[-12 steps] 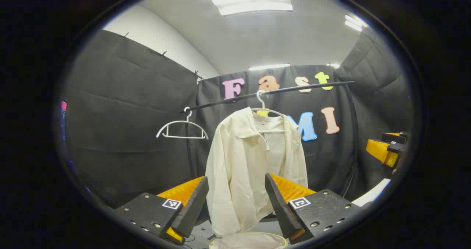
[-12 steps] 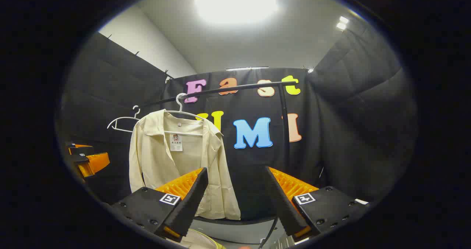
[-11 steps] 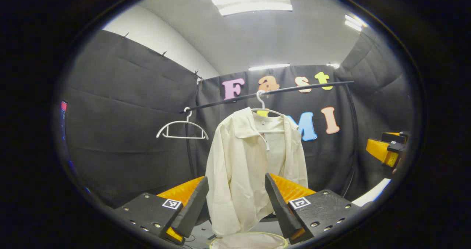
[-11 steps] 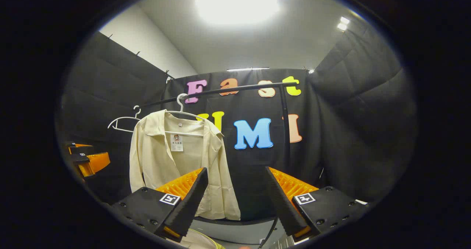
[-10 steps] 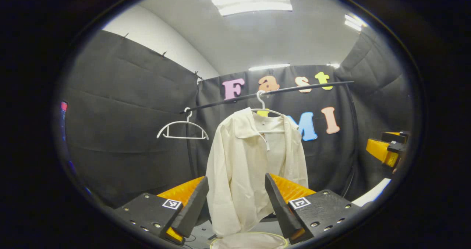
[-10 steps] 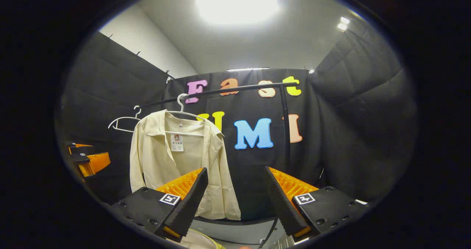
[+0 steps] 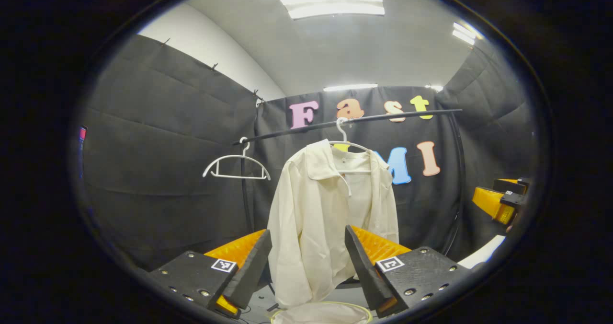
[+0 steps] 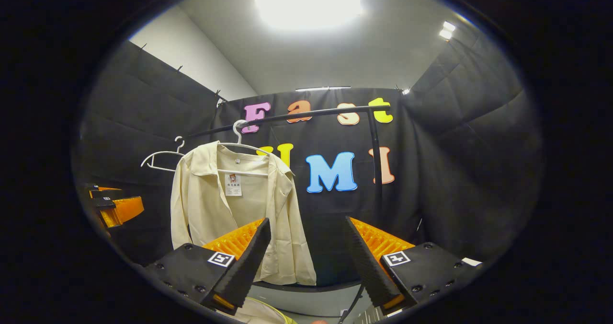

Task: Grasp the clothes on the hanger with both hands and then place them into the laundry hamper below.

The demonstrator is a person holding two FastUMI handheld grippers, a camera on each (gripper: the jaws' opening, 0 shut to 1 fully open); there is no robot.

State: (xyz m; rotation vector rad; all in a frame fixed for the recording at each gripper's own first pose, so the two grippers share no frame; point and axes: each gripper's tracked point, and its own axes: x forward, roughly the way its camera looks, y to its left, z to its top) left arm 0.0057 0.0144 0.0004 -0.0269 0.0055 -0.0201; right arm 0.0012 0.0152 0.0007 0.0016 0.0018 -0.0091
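A cream shirt (image 7: pixel 325 218) (image 8: pixel 230 218) hangs on a white hanger (image 7: pixel 346 144) (image 8: pixel 239 144) from a black rail (image 7: pixel 383 117) (image 8: pixel 306 115). My left gripper (image 7: pixel 306 261) stands open, well short of the shirt, which shows between its fingers. My right gripper (image 8: pixel 306 261) is open too, aimed to the right of the shirt and apart from it. The pale rim of the laundry hamper (image 7: pixel 321 310) (image 8: pixel 261 312) peeks up below. Each view shows the other gripper (image 7: pixel 498 202) (image 8: pixel 115 208) at its edge.
An empty white hanger (image 7: pixel 235 166) (image 8: pixel 160 160) hangs on the rail left of the shirt. A black upright post (image 8: pixel 376 166) carries the rail's right end. Black cloth walls close in on three sides.
Both views have shifted slightly; the shirt looks a touch larger in the right gripper view. Both grippers remain open and hold nothing.
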